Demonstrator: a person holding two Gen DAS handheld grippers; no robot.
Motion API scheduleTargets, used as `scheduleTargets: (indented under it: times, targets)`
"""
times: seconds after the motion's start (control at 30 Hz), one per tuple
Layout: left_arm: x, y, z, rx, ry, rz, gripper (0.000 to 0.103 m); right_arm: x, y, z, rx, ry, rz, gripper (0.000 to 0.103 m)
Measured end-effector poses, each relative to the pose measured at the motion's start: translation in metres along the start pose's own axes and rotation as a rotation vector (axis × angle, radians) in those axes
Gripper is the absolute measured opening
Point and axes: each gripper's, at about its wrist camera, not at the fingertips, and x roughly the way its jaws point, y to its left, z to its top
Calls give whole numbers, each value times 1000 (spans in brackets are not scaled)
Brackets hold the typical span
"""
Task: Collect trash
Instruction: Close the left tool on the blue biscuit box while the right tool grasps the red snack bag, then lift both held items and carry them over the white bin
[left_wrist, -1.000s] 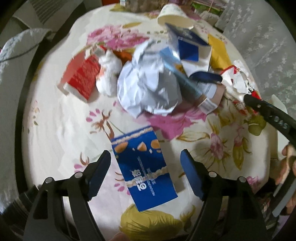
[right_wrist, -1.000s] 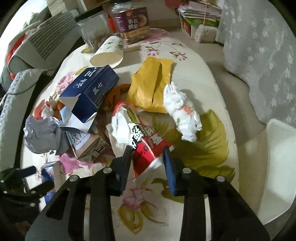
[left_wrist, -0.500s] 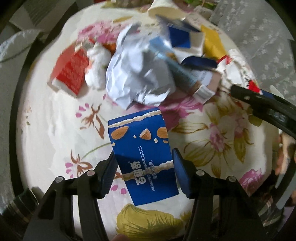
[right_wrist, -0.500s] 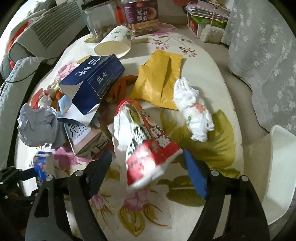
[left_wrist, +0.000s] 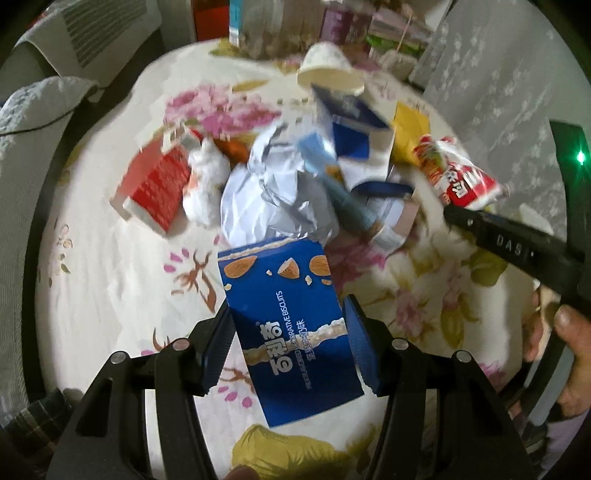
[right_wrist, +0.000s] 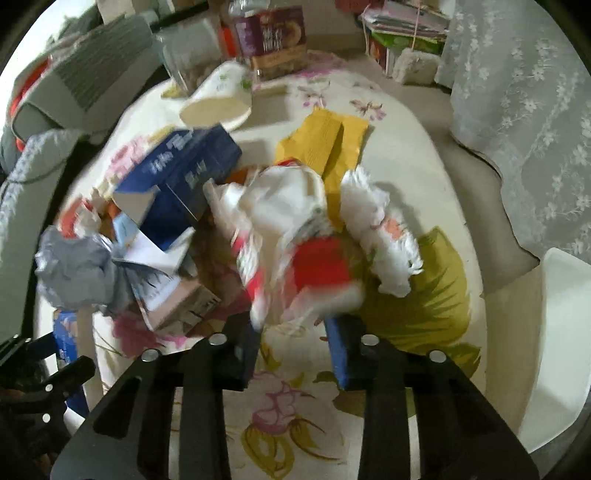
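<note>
My left tongs (left_wrist: 286, 343) were clenched on the flat blue cardboard biscuit box (left_wrist: 291, 325), near the table's front edge. It looked light and stiff, so I judged its two long edges the place to grip. My right tongs (right_wrist: 291, 339) held the crinkly red-and-white plastic snack wrapper (right_wrist: 295, 254) by its near end, above the flowered tablecloth (right_wrist: 291, 424); thin, slippery film, likely to slide out. Crumpled grey paper (left_wrist: 269, 199) lay behind the box.

Motion blur smears the red-and-white snack bag (right_wrist: 295, 254) in the right wrist view, its print unreadable. The dark blue carton's (right_wrist: 184, 173) lettering is blurred too. The white chair (right_wrist: 554, 350) is cut off by the edge.
</note>
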Motion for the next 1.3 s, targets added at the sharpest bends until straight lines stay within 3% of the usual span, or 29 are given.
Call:
scheduleTargets:
  times: [0.3, 0.6, 0.67, 0.7, 0.77, 0.9, 1.07, 1.13, 1.2, 1.3]
  targets:
    - [-30, 0, 14, -35, -183, 23, 58, -42, 4, 2, 23, -162, 56, 23]
    - [-35, -1, 17, -43, -227, 25, 57, -45, 8, -3, 12, -145, 93, 19]
    - [-32, -1, 16, -38, -219, 25, 57, -39, 6, -6, 29, -122, 76, 30]
    - [-30, -1, 16, -35, -211, 26, 57, -35, 5, -8, 43, -110, 60, 51]
    - [-26, -2, 16, -29, -198, 33, 58, -29, 3, -10, 60, -98, 46, 69]
    - [-12, 0, 17, -22, -160, 38, 58, -16, 3, -13, 61, -72, -6, 70]
    - [-2, 0, 20, -15, -147, 39, 58, 3, -3, -9, 98, -34, -10, 66]
    - [1, 1, 22, -19, -149, 46, 58, 8, -5, -7, 113, -21, -5, 44]
    - [4, 3, 23, -28, -142, 53, 56, 10, -7, -5, 125, -16, 10, 34]
    - [3, 7, 23, -43, -131, 24, 55, 4, -2, -5, 103, -35, 16, 30]
